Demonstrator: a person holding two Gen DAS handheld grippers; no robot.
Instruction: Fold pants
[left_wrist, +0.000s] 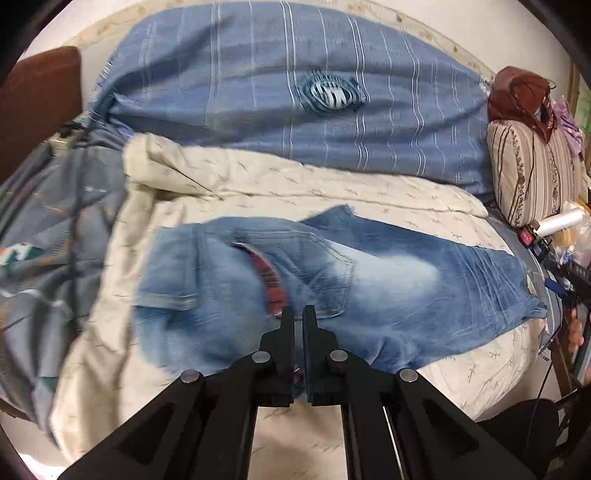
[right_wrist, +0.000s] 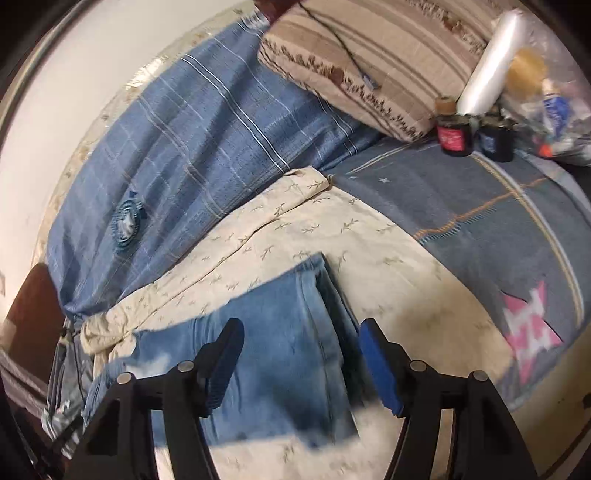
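Faded blue jeans (left_wrist: 332, 280) lie across a cream patterned sheet (left_wrist: 258, 184) on the bed, waist to the left, legs running right. A red plaid lining (left_wrist: 269, 280) shows at the open waist. My left gripper (left_wrist: 298, 314) is shut on the jeans at the waist near the back pocket. In the right wrist view the leg end of the jeans (right_wrist: 288, 332) lies folded on the cream sheet (right_wrist: 332, 229). My right gripper (right_wrist: 299, 332) is open just above it, one finger on each side of the leg.
A blue striped blanket (left_wrist: 295, 92) is heaped at the back. A striped pillow (right_wrist: 369, 55), small dark jars (right_wrist: 454, 133) and a plastic roll (right_wrist: 491, 59) sit at the right. A grey patterned quilt (right_wrist: 498, 229) covers the bed's right side and shows in the left wrist view (left_wrist: 48, 229).
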